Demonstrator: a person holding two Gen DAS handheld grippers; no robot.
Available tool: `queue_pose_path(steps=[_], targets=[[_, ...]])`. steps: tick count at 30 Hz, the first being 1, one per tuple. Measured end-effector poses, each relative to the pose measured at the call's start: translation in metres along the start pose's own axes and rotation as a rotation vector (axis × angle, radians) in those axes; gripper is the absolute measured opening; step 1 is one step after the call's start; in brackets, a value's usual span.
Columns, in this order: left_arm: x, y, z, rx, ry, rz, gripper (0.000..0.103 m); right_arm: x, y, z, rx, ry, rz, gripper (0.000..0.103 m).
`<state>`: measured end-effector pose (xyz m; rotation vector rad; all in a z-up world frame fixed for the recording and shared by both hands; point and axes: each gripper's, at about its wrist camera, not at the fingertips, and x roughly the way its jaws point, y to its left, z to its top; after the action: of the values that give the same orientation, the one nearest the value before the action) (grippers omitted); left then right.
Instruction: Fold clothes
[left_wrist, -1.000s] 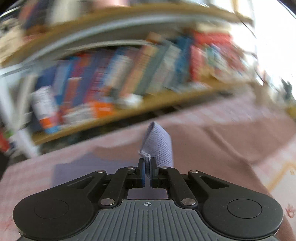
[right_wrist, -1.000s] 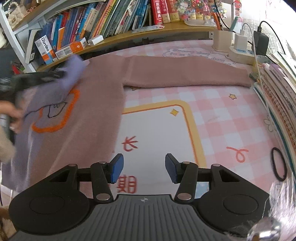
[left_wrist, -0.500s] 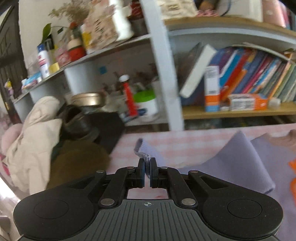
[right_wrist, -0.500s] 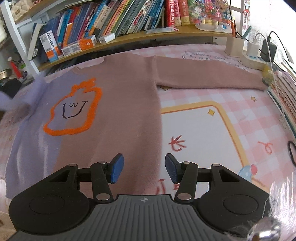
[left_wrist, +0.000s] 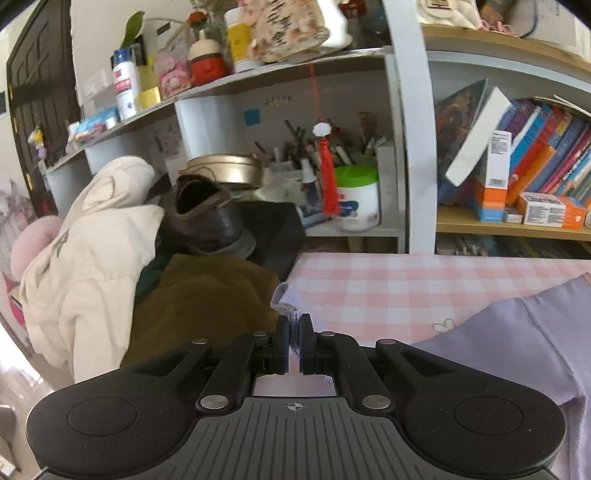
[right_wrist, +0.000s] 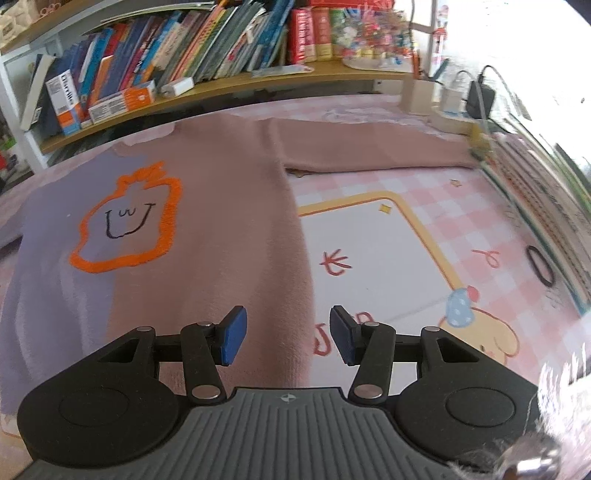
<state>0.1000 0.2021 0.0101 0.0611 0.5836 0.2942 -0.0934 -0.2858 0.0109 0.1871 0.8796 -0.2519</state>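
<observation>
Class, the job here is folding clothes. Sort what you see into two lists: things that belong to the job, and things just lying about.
Belongs to the job:
- sweater
- its lilac sleeve cuff, pinched in the left tongs
- right tongs, open above the sweater

Just lying about:
- books
- hair tie
- brown shoe
- cream jacket

Home, looks like a bedroom or study corner. Packed bookshelf (right_wrist: 177, 62) across the top of the right view, pink checked cartoon mat (right_wrist: 424, 236) underneath. Left view: cluttered shelf of household bottles (left_wrist: 125, 85) upper left, cream puffer jacket (left_wrist: 85, 258) piled at left.
</observation>
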Motion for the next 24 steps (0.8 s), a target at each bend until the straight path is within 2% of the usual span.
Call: queue_pose_path(steps=[2,3,6,10,12,15,19,21,24], targets=[[0.003,0.002,-0.004,0.005,0.017,-0.011,0.007,-0.002,0.000,-0.003,0.005,0.002,-0.008,0.048],[0.004,0.003,-0.006,0.004,0.021,-0.004,0.012,-0.004,0.001,-0.005,0.007,0.003,-0.010,0.048],[0.003,0.010,-0.011,-0.025,0.040,0.018,0.012,-0.009,0.005,-0.010,-0.002,0.006,-0.008,0.050],[-0.018,0.015,-0.018,-0.051,0.047,0.019,0.029,-0.015,0.004,-0.016,-0.005,0.005,-0.024,0.050],[-0.038,0.009,-0.026,-0.052,0.046,-0.035,0.033,-0.016,-0.002,-0.019,0.007,0.004,-0.038,0.050],[-0.071,-0.014,-0.048,-0.028,0.101,-0.198,0.034,-0.015,-0.014,-0.024,0.048,0.006,-0.045,0.049],[-0.109,-0.050,-0.078,-0.039,0.203,-0.409,0.036,-0.007,-0.029,-0.028,0.123,0.021,-0.001,0.044],[-0.124,-0.070,-0.091,-0.041,0.251,-0.498,0.049,0.000,-0.031,-0.029,0.121,0.040,0.023,0.043],[-0.137,-0.096,-0.102,-0.009,0.289,-0.536,0.055,0.007,-0.029,-0.030,0.096,0.057,0.054,0.038]])
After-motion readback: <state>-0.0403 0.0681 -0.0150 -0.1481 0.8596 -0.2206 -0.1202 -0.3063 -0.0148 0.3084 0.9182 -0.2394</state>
